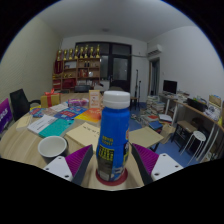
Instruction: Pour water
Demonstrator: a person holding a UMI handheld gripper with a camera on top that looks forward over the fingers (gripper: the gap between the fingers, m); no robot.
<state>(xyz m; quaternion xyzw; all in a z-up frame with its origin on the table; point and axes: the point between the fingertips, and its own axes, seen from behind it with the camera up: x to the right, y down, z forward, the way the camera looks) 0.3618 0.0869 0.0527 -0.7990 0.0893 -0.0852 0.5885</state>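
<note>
Bottle point(114, 135), blue with a white cap, stands upright between my 2 fingers, and I read the gripper point(113, 165) as clamped on its lower half, both pads point(80, 163) pressed to its sides. Just beside it sits a white bowl point(52, 148) on the cluttered wooden table point(20, 146). Beyond are papers, chairs and shelves. I judge pouring not yet begun: the cap looks on, the bottle untilted, so opening, tipping and filling all remain.

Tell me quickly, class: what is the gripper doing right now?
Gripper: shut on the blue bottle, which stands upright between its fingers, a pad against each side.
</note>
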